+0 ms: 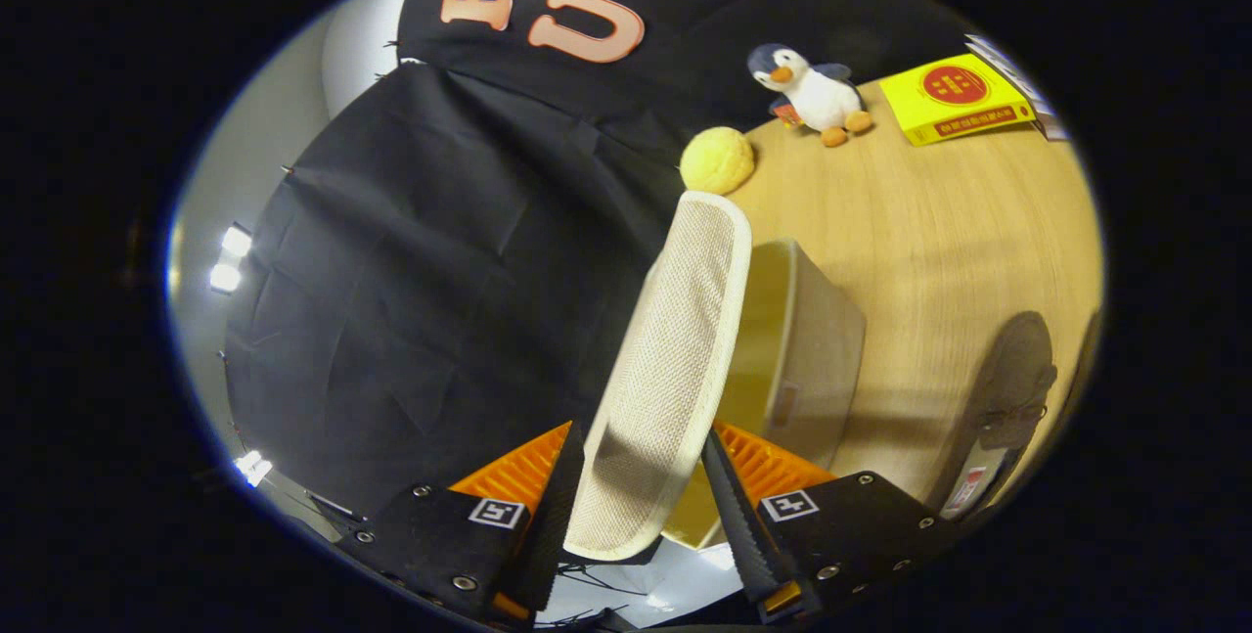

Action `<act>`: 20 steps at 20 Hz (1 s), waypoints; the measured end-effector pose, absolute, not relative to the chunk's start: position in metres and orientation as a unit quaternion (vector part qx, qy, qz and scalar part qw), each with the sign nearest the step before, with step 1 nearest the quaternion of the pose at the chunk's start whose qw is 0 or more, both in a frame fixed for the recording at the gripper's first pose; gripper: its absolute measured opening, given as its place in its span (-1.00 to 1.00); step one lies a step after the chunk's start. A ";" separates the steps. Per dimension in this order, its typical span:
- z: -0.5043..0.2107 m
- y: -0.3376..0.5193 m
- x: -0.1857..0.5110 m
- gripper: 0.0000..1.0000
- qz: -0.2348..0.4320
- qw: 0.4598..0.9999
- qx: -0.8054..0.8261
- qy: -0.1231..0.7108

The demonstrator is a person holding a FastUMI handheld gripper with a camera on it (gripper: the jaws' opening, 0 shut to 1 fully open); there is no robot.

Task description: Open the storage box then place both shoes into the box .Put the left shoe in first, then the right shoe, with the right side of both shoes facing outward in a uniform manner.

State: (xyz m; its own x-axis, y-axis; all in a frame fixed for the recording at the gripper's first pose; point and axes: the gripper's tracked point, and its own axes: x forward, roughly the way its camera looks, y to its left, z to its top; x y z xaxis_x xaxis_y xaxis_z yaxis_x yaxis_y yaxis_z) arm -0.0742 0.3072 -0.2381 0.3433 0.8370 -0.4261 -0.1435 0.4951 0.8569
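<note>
The storage box (820,349) is beige and stands on the wooden table (939,222) just beyond my fingers. Its woven beige lid (675,339) is swung up on edge, and the box's yellowish inside shows behind it. My gripper (641,501) is shut on the lid's near end, with one finger pressing on each face. One dark shoe (1009,384) lies on the table to the right of the box, its inner label turned toward me.
A yellow ball (717,160), a plush penguin (812,90) and a flat yellow box (954,97) sit along the table's far side. Black cloth hangs left of the box. Bright lamps (230,256) shine at the far left.
</note>
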 end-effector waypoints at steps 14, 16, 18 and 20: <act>-0.145 0.449 -0.052 -0.56 0.413 0.740 0.314 0.429; -0.138 0.474 -0.053 -0.57 0.419 0.743 0.295 0.430; -0.138 0.502 -0.052 -0.57 0.423 0.747 0.279 0.431; -0.147 0.528 -0.050 -0.56 0.422 0.747 0.270 0.437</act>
State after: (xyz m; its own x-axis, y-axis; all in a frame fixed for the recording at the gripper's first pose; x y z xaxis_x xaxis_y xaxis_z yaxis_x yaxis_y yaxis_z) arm -0.0496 0.5279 -0.1468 0.2619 0.8662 -0.4255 -0.3935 0.4985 0.7724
